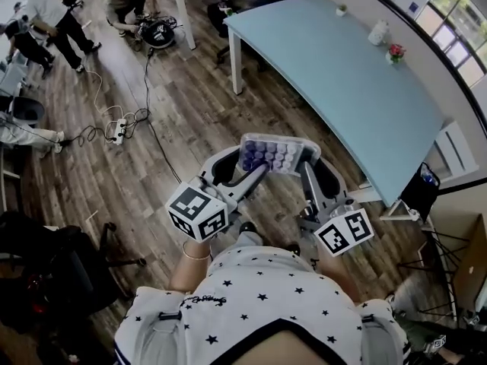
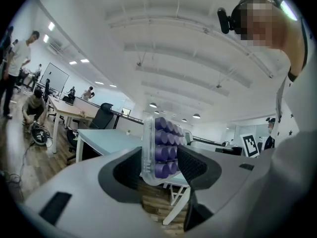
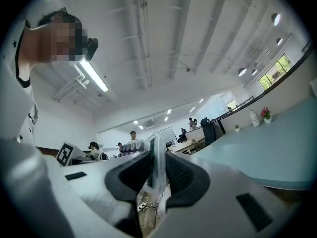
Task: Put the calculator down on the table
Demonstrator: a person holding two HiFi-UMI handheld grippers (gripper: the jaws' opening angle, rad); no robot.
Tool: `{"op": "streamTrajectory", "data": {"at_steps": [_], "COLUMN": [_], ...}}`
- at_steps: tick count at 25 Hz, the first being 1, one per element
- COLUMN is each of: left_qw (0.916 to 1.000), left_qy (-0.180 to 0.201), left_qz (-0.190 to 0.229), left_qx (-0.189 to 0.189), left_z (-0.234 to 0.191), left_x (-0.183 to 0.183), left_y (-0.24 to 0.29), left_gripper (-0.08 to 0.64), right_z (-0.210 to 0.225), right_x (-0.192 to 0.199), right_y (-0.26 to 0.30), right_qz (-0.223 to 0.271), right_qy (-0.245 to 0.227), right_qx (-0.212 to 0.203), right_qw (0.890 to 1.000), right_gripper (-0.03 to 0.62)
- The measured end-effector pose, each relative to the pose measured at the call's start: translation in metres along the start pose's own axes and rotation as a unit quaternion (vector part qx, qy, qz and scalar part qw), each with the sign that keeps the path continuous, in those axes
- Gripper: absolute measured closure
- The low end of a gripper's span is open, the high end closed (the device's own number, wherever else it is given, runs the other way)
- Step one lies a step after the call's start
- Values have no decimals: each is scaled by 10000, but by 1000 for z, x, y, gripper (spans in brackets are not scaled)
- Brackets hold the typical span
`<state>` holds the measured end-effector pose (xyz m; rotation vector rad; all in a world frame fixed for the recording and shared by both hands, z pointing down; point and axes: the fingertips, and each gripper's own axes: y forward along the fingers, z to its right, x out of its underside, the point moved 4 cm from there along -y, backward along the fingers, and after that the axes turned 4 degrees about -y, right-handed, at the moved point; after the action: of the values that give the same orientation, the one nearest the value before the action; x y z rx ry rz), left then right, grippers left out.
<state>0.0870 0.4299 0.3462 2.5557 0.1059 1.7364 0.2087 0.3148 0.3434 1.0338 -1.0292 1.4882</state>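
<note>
The calculator (image 1: 274, 155) with purple buttons is up in the air over the wood floor (image 1: 175, 120), near the long front edge of the blue table (image 1: 342, 74) but not over it. The left gripper (image 1: 247, 166) has its jaws wide apart and closed on the fat end with the buttons, and the right gripper (image 1: 308, 164) has its jaws close together, pinching the thin side edge. Most of the table top is bare, with only a white jar (image 1: 378, 33) and some flowers (image 1: 396, 52) by the far edge, and the cords (image 1: 122, 124) on the floor are well off to the left.
</note>
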Motion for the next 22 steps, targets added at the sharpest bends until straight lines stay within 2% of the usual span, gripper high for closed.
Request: {"op": "streamTrajectory", "data": {"at_steps": [11,22], "left_qw": [9992,9977], "left_qy": [-176,-111], "left_qz": [235,190], "left_qx": [-275,-646], "left_z": [-41,-80], "left_x": [-5,-22], "left_y": [-27,3], "left_gripper": [322,322], "right_z": [-21,12], "right_x": [12,16], "right_y": [47,100], "right_qz": [-257,-249], "right_qy": [-122,94], "right_qx": [-329,-599], "right_qw": [9991,9978], "right_gripper": [515,515]}}
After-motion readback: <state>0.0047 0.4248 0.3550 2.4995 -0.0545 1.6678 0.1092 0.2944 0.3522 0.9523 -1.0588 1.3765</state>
